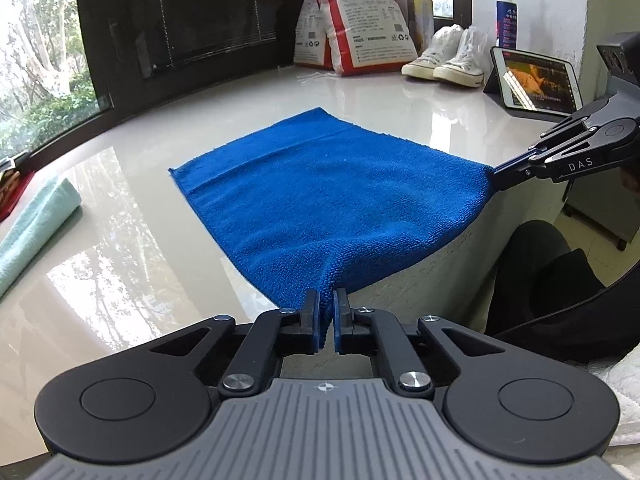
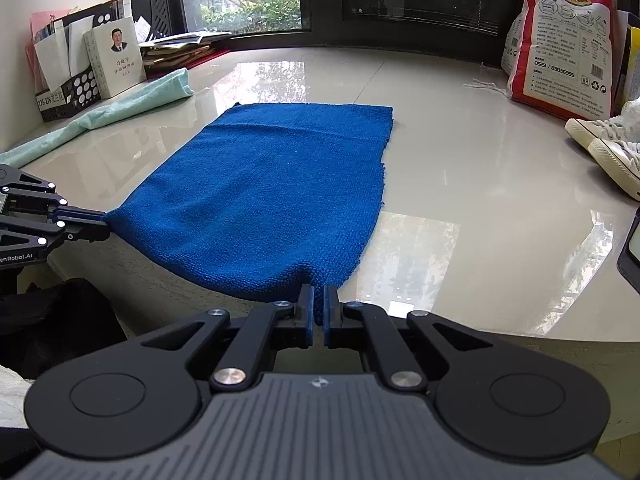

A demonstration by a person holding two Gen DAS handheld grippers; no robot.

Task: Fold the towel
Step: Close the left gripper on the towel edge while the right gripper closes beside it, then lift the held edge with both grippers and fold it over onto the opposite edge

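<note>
On the glossy worktop [image 2: 460,152] the blue towel [image 2: 272,184] lies flat, and its near edge hangs a little over the front rim. The left tongs [image 1: 327,300] are clamped on the near left corner of the towel, with cloth pinched between the two fingers. The right tongs [image 2: 319,294] are clamped on the near right corner in the same way. A light green cloth [image 2: 120,108] lies at the left side, well apart from the towel. White sneakers [image 1: 444,62] and a red bag [image 2: 564,40] stand at the far right.
</note>
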